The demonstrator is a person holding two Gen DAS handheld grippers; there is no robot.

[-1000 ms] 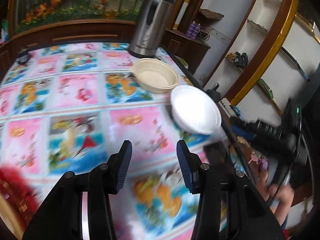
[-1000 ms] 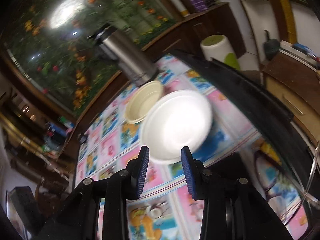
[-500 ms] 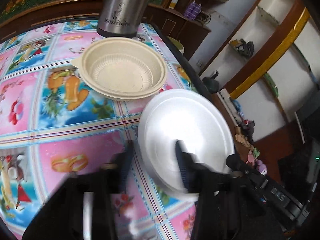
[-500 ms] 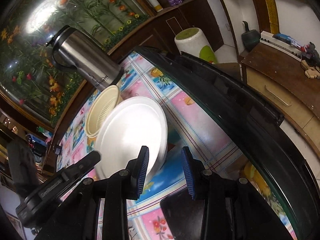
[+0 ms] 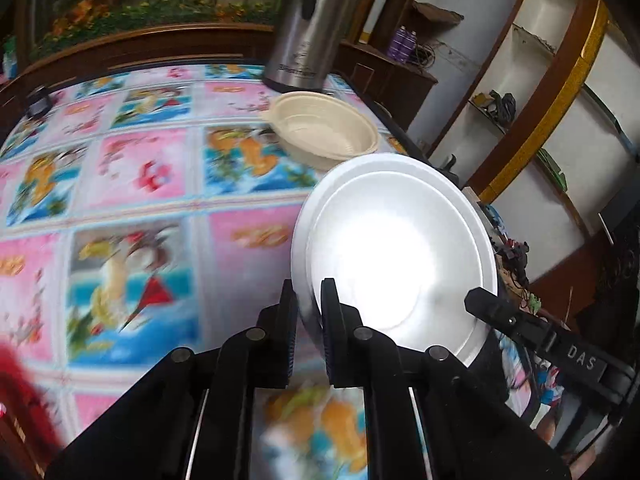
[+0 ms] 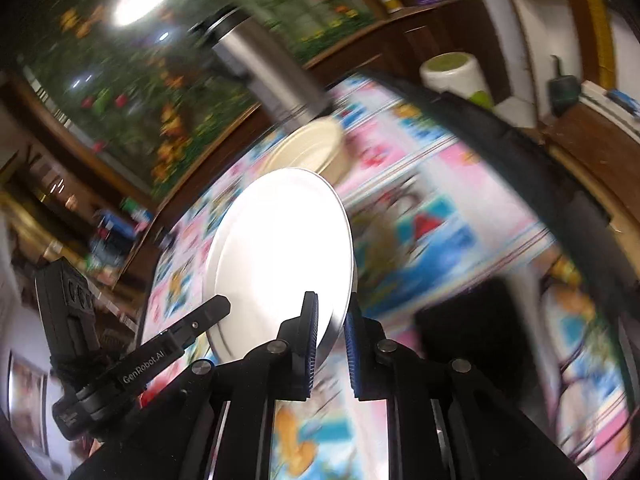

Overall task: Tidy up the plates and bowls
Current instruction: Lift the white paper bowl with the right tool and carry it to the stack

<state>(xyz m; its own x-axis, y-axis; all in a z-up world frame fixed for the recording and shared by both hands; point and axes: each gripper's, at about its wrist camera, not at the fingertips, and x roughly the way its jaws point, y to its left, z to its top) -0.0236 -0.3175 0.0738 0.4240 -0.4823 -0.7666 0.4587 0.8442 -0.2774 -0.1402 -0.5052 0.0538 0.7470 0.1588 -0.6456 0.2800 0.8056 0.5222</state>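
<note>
I pinch the white plate [image 5: 394, 248] by opposite rims, left gripper [image 5: 310, 320] and right gripper [image 6: 331, 336]; it looks light, stiff, slippery.

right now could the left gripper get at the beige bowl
Probably not: the left gripper is shut on the white plate, which the right gripper also grips. The beige bowl sits beyond it, unobstructed.

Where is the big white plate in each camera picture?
Left wrist view: the white plate fills the lower right, its near rim between the left gripper fingers.
Right wrist view: the white plate sits in the middle, its rim between the right gripper fingers.
Shared landmark: the beige bowl just behind the plate.
</note>
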